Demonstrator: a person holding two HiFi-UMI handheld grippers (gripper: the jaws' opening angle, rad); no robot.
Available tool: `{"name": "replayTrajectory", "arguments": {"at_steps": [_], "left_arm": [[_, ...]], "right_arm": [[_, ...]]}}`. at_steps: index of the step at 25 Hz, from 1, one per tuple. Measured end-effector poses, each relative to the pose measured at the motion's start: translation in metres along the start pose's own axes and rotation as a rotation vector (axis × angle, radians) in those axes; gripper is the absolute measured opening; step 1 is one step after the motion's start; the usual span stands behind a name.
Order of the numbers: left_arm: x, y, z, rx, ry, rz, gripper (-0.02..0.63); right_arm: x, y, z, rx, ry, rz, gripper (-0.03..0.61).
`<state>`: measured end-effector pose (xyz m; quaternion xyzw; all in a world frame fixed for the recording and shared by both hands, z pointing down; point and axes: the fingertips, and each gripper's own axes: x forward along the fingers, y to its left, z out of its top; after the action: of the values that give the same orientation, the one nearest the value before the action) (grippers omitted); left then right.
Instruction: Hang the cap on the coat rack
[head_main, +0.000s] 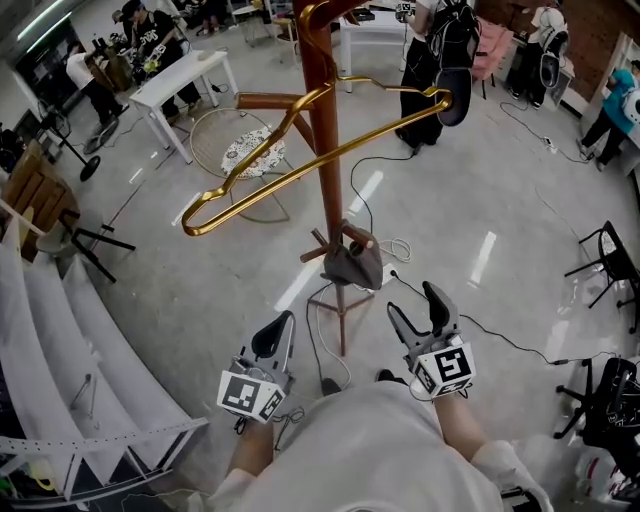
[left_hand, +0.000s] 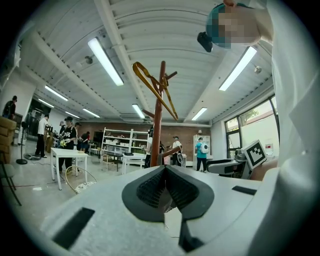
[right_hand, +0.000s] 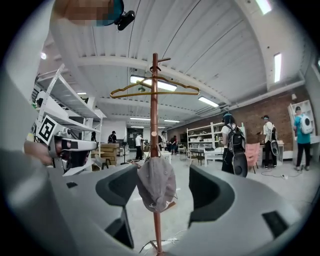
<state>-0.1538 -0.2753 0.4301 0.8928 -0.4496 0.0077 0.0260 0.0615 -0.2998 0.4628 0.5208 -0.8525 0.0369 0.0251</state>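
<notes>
Head view shows the left tongs (head_main: 272, 338) low, jaws pressed together on nothing. Ahead, the grey cap (head_main: 352, 266) hangs from a low peg of the wooden coat rack (head_main: 325, 150), beneath a gold hanger (head_main: 280, 188). The right tongs (head_main: 418, 312) gape wide, empty.

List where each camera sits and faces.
Head view: on the person's head, steeply down at coat rack, cap, left gripper, right gripper, torso.
Left gripper view: on that gripper, up past shut jaws at the rack.
Right gripper view: on that gripper, through open jaws at the cap.
All share the rack.
</notes>
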Motion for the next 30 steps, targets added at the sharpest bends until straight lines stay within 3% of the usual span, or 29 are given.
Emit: {"name": "replayTrajectory", "arguments": {"at_steps": [8,9,10,19,30], "left_arm": [[0.011,-0.016,0.002,0.029,-0.010,0.010,0.009],[0.011,-0.018,0.003,0.031,-0.013,0.013,0.008],[0.011,-0.020,0.004,0.035,-0.016,0.016,0.009],[0.004,-0.024,0.003,0.046,-0.021,0.048,0.009],[0.004,-0.029,0.004,0.068,-0.011,0.062,0.009]], "right_arm": [[-0.013,-0.003,0.016,-0.002,-0.033,0.014,0.289],[-0.016,-0.004,0.020,-0.006,-0.042,0.014,0.210],[-0.018,-0.004,0.023,-0.012,-0.049,0.020,0.014],[-0.018,0.005,0.027,0.022,-0.052,0.095,0.012],[-0.015,0.004,0.028,0.001,-0.027,0.102,0.011]]}}
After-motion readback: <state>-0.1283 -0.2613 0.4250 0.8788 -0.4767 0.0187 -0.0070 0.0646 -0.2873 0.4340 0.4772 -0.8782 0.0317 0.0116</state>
